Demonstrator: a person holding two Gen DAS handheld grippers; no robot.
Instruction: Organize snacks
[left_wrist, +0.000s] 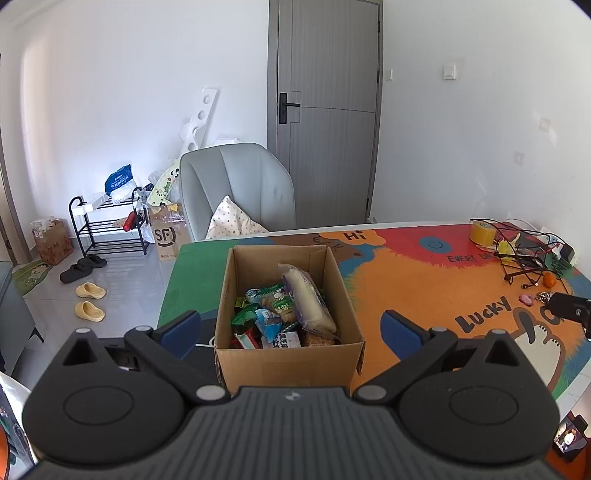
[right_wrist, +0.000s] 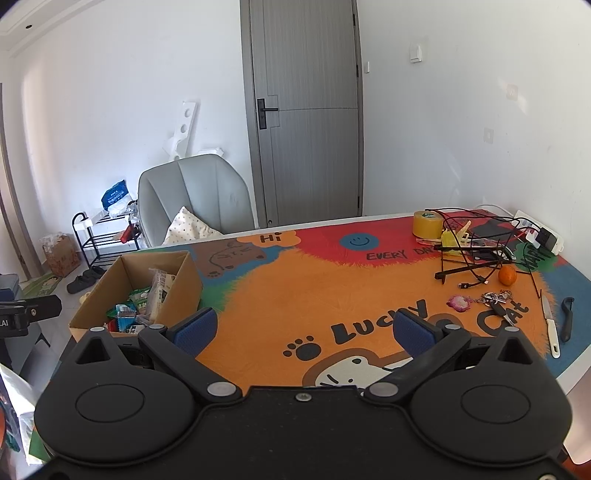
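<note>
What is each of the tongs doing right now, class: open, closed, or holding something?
Left tongs: open, holding nothing, poised in front of the cardboard box of snacks.
Right tongs: open, holding nothing, over the table mat.

1. Tablecloth (right_wrist: 295, 295): orange w/ red, green, blue patches, black lettering, paw prints.
2. Box (left_wrist: 288, 365): plain brown cardboard.
3. Gripper pads (right_wrist: 195, 328): blue; bodies black.
4. Tape roll (right_wrist: 426, 223): yellow.
5. Cushion (left_wrist: 232, 221): white, small dark dots.

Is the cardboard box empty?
No, the cardboard box is open on top and holds many snack packets, seen plainly from the left wrist.
</note>
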